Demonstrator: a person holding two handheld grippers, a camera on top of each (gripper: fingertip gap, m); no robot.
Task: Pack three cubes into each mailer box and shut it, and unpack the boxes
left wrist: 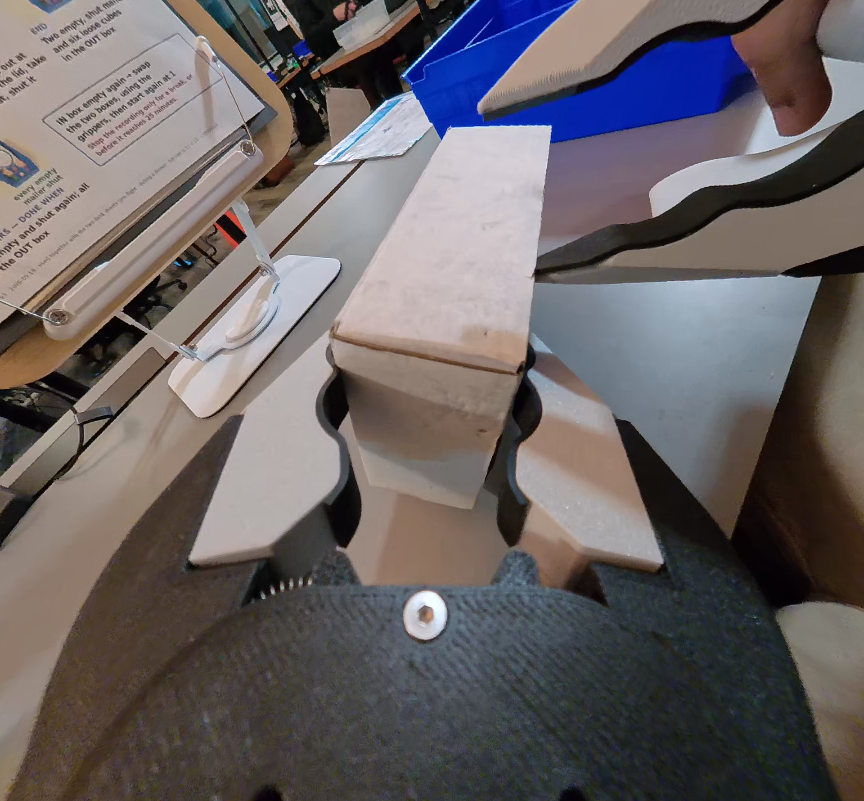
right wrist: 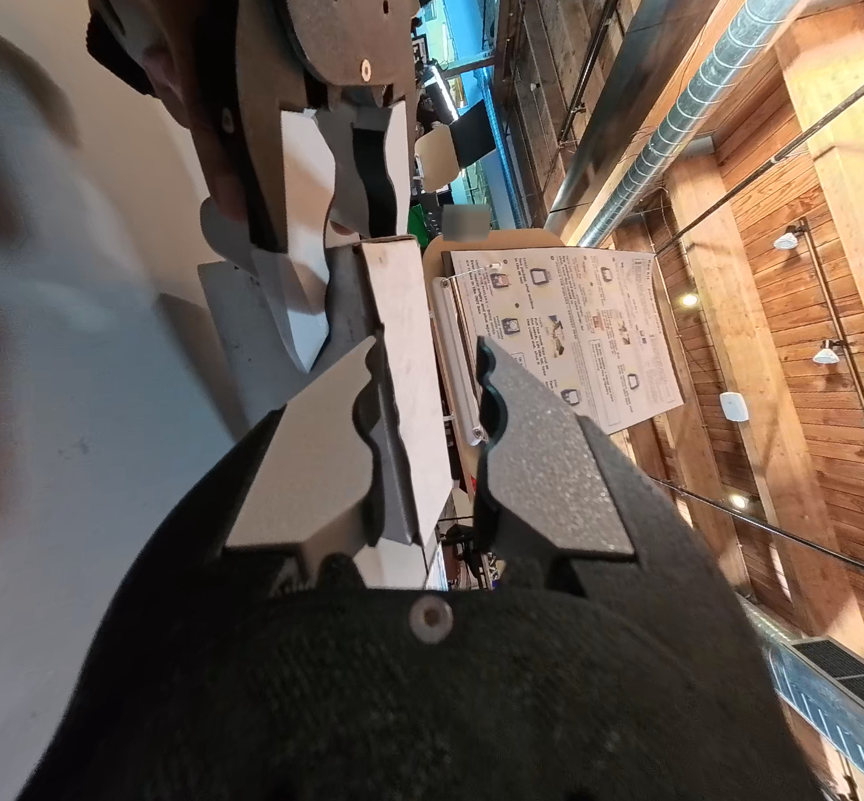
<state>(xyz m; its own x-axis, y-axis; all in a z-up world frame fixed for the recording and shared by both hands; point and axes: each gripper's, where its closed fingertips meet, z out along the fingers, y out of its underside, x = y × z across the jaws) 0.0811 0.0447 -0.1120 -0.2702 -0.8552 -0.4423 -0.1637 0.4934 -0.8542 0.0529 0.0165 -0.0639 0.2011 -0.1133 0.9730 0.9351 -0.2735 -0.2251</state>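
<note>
Between your left gripper's (left wrist: 428, 423) fingers sits the white mailer box (left wrist: 449, 273), clamped at its near end. Your right gripper (right wrist: 430, 409), spread open, approaches its far end from two o'clock.

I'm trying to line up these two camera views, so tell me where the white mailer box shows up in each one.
Left wrist view: the white mailer box stands at centre, its near end clamped in the left gripper, running away toward the blue bin.
Right wrist view: the same box runs up the middle, left of centre, between the fingers of the open right gripper.
Shared landmark: the instruction sheet on its stand.
</note>
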